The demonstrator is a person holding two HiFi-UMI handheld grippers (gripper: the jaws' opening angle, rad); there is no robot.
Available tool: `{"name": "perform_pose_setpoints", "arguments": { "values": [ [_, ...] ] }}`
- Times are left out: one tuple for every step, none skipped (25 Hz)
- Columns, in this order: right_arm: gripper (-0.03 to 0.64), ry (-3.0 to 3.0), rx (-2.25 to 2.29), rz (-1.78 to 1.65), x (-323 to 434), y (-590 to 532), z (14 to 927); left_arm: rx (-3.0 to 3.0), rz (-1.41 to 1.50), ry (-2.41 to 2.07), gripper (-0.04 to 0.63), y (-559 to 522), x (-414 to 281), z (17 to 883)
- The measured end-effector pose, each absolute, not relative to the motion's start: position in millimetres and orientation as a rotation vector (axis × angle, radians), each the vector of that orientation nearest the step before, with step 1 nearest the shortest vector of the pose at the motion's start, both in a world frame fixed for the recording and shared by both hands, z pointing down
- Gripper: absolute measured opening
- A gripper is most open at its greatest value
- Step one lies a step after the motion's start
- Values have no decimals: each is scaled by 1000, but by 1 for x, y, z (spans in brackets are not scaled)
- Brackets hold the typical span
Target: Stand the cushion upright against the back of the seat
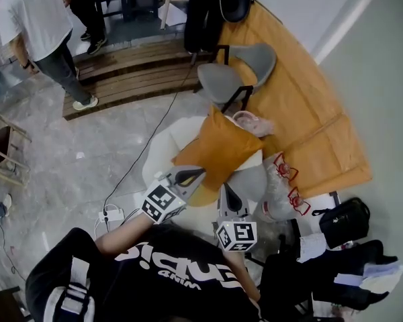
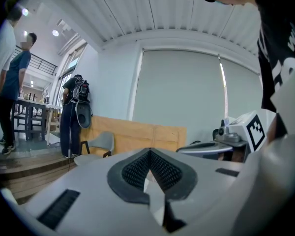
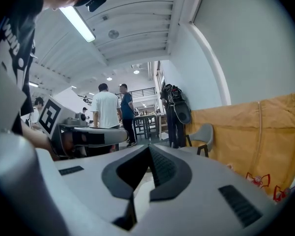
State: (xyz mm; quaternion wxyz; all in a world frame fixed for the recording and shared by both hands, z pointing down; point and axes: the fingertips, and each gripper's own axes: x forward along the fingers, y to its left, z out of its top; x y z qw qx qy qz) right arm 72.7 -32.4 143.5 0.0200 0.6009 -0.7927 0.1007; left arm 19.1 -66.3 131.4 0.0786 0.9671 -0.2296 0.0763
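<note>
In the head view the orange cushion stands tilted on one corner on the white seat. My left gripper is shut and empty, its tips right at the cushion's lower left edge. My right gripper is also shut and empty, just below the cushion's lower edge. In the left gripper view the left gripper points level across the room with its jaws together and no cushion in sight. The right gripper looks the same in its own view, with nothing between the pads.
A grey chair stands beyond the seat, before a tan board leaning on the wall. A printed plastic bag and black bags lie to the right. A power strip with its cable lies on the floor at left. A person walks at top left.
</note>
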Motion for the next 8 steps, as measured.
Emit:
{"name": "perform_pose_setpoints", "arguments": {
  "values": [
    [21, -2459, 1860, 314, 72, -33, 144, 2891, 231, -687, 8, -67, 19, 132],
    [21, -2457, 1856, 316, 73, -33, 145, 2889, 231, -686, 8, -68, 19, 133],
    [20, -2455, 1854, 320, 74, -34, 146, 2889, 229, -686, 8, -69, 20, 132],
    [21, -2452, 1853, 324, 76, -35, 147, 2891, 227, -684, 8, -71, 21, 131],
    [21, -2450, 1853, 328, 78, -36, 148, 2894, 224, -683, 8, -72, 23, 130],
    [21, -2449, 1853, 331, 79, -37, 149, 2896, 224, -681, 8, -73, 24, 129],
    [21, -2448, 1853, 334, 80, -39, 149, 2898, 225, -679, 8, -74, 25, 129],
    [20, -2448, 1853, 336, 81, -40, 150, 2900, 227, -677, 8, -75, 26, 129]
  ]
}}
